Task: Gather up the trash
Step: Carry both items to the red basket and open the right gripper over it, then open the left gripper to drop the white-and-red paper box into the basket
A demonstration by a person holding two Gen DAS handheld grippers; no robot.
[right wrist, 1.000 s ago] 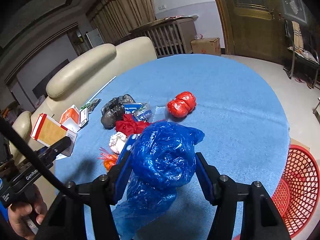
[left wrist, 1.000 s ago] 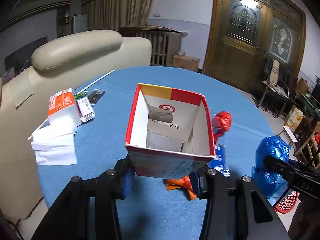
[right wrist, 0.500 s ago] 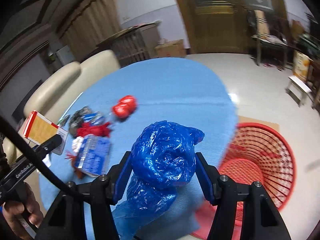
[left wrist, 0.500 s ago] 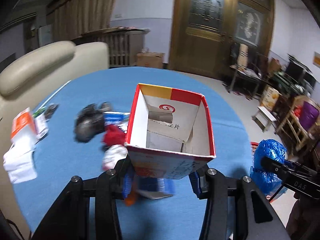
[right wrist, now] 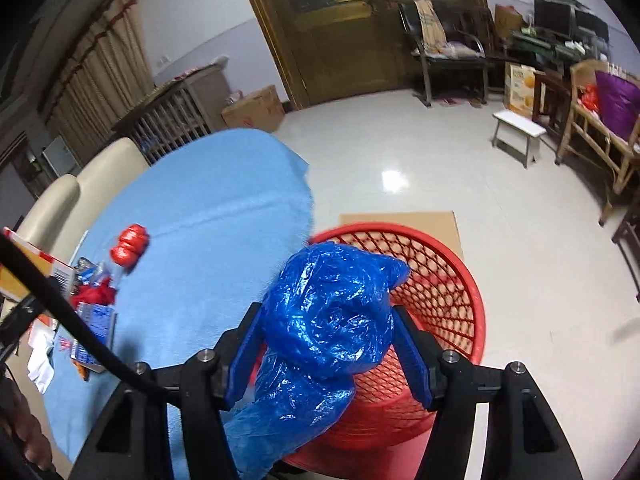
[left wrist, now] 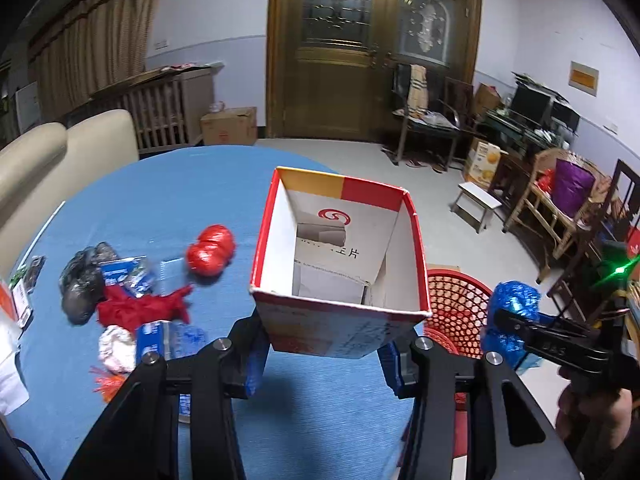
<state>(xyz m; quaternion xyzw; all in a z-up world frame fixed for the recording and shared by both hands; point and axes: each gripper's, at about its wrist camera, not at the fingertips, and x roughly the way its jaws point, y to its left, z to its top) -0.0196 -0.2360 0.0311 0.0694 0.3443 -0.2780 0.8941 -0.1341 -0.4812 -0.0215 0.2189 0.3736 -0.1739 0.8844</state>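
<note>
While the left claw (left wrist: 324,354) clamps the open cardboard box (left wrist: 340,264) above the tabletop (left wrist: 168,200), the right claw (right wrist: 330,354) squeezes a blue plastic bag (right wrist: 328,320) over the red basket (right wrist: 448,292).

The left wrist view is looking forward and slightly down along its fingers from above the near edge of the table (left wrist: 168,200), facing the door (left wrist: 372,52), with the box (left wrist: 340,256) sitting very close to the lens. The right wrist view is looking down more steeply from beside the table's edge, probably over the basket (right wrist: 468,292), with the bag (right wrist: 328,320) filling its near field. Both views are sharing the table, the trash pile (left wrist: 132,304), the basket, the door and the stool (right wrist: 518,136).
</note>
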